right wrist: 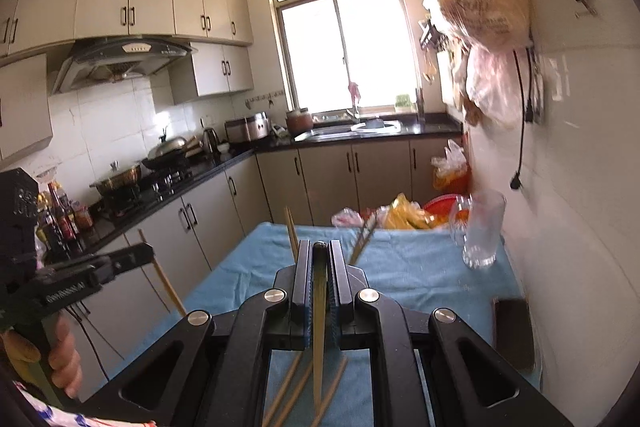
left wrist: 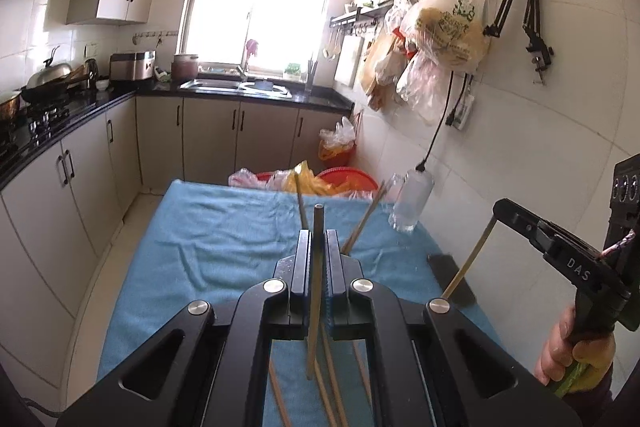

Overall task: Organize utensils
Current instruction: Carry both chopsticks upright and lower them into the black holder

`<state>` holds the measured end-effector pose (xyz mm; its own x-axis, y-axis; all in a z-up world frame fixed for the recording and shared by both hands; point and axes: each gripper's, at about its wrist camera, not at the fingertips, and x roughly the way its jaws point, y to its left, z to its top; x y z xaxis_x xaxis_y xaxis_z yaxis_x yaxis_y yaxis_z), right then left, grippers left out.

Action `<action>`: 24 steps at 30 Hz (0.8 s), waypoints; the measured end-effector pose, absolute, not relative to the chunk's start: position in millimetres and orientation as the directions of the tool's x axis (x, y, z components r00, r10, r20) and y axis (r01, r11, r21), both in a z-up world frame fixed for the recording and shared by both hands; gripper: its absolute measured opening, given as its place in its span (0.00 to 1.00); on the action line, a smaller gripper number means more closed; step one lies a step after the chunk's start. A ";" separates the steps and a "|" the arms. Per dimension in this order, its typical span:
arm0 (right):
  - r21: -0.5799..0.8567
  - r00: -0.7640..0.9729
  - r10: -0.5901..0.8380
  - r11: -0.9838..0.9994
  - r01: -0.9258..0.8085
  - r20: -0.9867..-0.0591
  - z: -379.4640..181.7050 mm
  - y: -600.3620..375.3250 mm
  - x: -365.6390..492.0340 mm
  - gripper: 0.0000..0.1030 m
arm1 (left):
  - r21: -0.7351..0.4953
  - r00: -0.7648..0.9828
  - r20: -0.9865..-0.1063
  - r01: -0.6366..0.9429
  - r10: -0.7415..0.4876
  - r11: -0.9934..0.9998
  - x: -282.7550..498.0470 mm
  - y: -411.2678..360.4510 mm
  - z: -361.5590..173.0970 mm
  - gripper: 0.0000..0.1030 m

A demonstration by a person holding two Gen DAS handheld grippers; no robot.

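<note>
Cookware is seen at the left edge of the left wrist view: a lidded wok on the stove. At bottom centre, the left gripper is pressed shut on one chopstick, above loose chopsticks on the blue cloth. Right of centre, an empty-looking clear cup appears blurred. At the right edge, the right gripper is pinched on another chopstick.
</note>
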<state>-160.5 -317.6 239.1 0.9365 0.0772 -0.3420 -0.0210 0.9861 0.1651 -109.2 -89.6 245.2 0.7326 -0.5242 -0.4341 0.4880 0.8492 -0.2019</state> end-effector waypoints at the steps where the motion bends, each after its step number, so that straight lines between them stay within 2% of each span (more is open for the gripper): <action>1: 0.164 0.940 0.078 0.986 -0.024 -0.331 245.7 -318.2 -153.7 0.07 | -0.202 0.735 -0.428 0.489 -0.525 0.849 -103.9 -92.8 249.4 0.05; 7: 0.182 0.956 0.084 0.983 -0.033 -0.283 275.8 -322.1 -112.7 0.07 | -0.204 0.745 -0.401 0.494 -0.532 0.845 -58.7 -120.7 274.8 0.05; 13: 0.181 0.966 0.050 0.983 -0.003 -0.254 285.3 -325.6 -67.5 0.07 | -0.219 0.730 -0.411 0.503 -0.547 0.836 -11.0 -154.4 279.0 0.05; 24: 0.222 0.902 0.063 0.974 0.037 -0.428 211.0 -338.4 4.6 0.07 | -0.220 0.641 -0.557 0.499 -0.528 0.838 42.1 -193.5 215.9 0.05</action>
